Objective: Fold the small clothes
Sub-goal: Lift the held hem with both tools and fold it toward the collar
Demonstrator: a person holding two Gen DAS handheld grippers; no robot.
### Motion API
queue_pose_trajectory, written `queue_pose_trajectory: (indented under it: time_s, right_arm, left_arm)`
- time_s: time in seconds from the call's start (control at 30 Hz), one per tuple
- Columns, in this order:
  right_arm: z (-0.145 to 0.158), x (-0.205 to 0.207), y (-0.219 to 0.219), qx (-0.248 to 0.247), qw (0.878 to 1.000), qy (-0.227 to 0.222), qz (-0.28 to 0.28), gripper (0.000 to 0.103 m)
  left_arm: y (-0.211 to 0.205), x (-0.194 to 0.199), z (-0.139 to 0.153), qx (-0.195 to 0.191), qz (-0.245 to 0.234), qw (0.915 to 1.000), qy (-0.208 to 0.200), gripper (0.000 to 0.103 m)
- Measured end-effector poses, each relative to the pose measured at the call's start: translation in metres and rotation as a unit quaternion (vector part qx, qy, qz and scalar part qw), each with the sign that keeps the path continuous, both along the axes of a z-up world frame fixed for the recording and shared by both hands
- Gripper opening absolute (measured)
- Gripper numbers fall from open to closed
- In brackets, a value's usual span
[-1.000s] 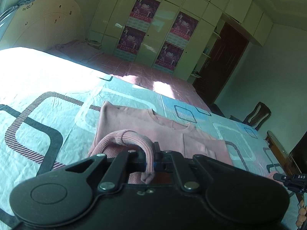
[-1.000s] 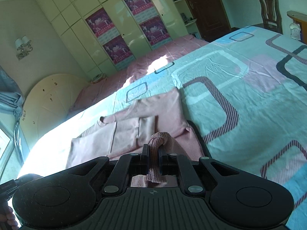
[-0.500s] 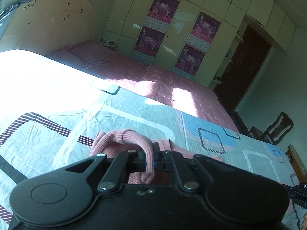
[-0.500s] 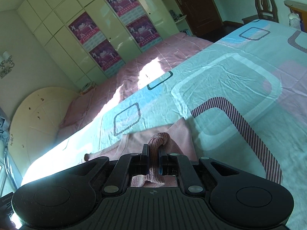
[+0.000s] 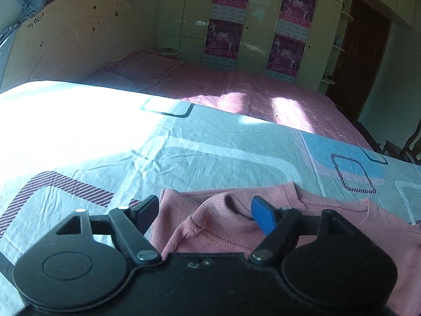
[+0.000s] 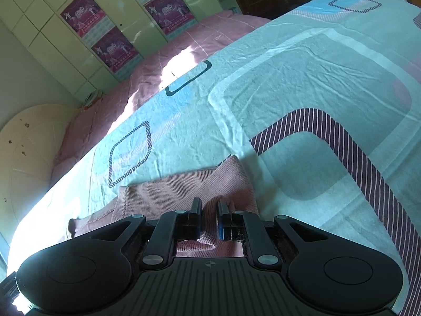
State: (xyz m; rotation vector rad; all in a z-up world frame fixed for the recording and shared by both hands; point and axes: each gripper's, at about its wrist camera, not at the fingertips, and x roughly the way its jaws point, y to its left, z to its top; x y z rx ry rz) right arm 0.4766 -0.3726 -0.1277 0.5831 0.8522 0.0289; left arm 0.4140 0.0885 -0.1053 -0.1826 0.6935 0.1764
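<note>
A small pink ribbed top (image 5: 231, 226) lies folded over on the patterned bed sheet (image 5: 210, 152). My left gripper (image 5: 205, 210) is open, its fingers spread wide on either side of a loose bunch of the pink fabric. In the right wrist view the same pink top (image 6: 184, 187) lies just ahead. My right gripper (image 6: 209, 214) has its jaws slightly parted with a fold of the pink fabric still between them.
The sheet (image 6: 302, 92) with teal, blue and striped shapes spreads all around. A pink bedspread (image 5: 250, 92) lies beyond it. A cream headboard (image 5: 65, 39), wardrobe doors with posters (image 5: 231, 21) and a dark door (image 5: 363, 52) stand at the back.
Both grippers carried the hem forward over the top and lowered it. The left gripper has opened wide and let the fabric go. The right jaws have parted a little.
</note>
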Motion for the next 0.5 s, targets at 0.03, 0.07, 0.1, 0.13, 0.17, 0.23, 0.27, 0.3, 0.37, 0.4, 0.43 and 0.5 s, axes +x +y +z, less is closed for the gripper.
queue_pose_trajectory:
  time_s: [0.03,0.07,0.1,0.13,0.17,0.23,0.27,0.3,0.37,0.4,0.43,0.5]
  right_arm:
    - [0.004,-0.002,-0.003,-0.010,1.000,-0.016,-0.007,0.073]
    - [0.007,-0.003,-0.005,-0.019,0.999,-0.032,-0.006,0.079]
    - [0.010,-0.002,-0.005,-0.028,0.999,-0.039,0.004,0.079]
    - [0.012,0.001,-0.002,-0.034,0.998,-0.044,0.018,0.079]
    - [0.013,0.002,-0.002,-0.036,0.998,-0.050,0.029,0.079]
    - [0.009,0.006,0.006,-0.042,0.996,-0.055,0.058,0.079]
    - [0.005,0.012,0.012,-0.051,0.995,-0.054,0.071,0.079]
    - [0.001,0.014,0.017,-0.061,0.993,-0.054,0.084,0.079]
    - [-0.004,0.017,0.026,-0.077,0.990,-0.053,0.107,0.060]
    - [-0.010,0.022,0.030,-0.083,0.987,-0.048,0.125,0.052]
    - [-0.013,0.025,0.033,-0.087,0.986,-0.047,0.136,0.046]
    - [-0.020,0.031,0.036,-0.101,0.982,-0.048,0.149,0.046]
  left_arm:
    - [0.004,-0.003,0.002,0.003,-0.007,1.0000,-0.003,0.077]
    - [0.007,-0.006,0.003,0.007,-0.011,0.9999,-0.005,0.077]
    - [0.009,-0.006,0.004,0.013,-0.023,0.9996,-0.008,0.077]
    - [0.011,-0.006,0.003,0.015,-0.035,0.9993,-0.006,0.077]
    - [0.011,-0.004,0.001,0.017,-0.046,0.9988,-0.001,0.076]
    - [0.008,0.004,-0.006,0.025,-0.062,0.9977,0.009,0.076]
    - [0.005,0.009,-0.011,0.030,-0.067,0.9972,0.015,0.075]
    - [0.002,0.014,-0.016,0.034,-0.070,0.9967,0.021,0.073]
    - [-0.001,0.025,-0.025,0.039,-0.075,0.9960,0.030,0.071]
    - [-0.003,0.030,-0.029,0.040,-0.078,0.9956,0.034,0.070]
    - [-0.003,0.035,-0.032,0.040,-0.083,0.9950,0.037,0.069]
    - [-0.005,0.042,-0.039,0.042,-0.094,0.9936,0.046,0.067]
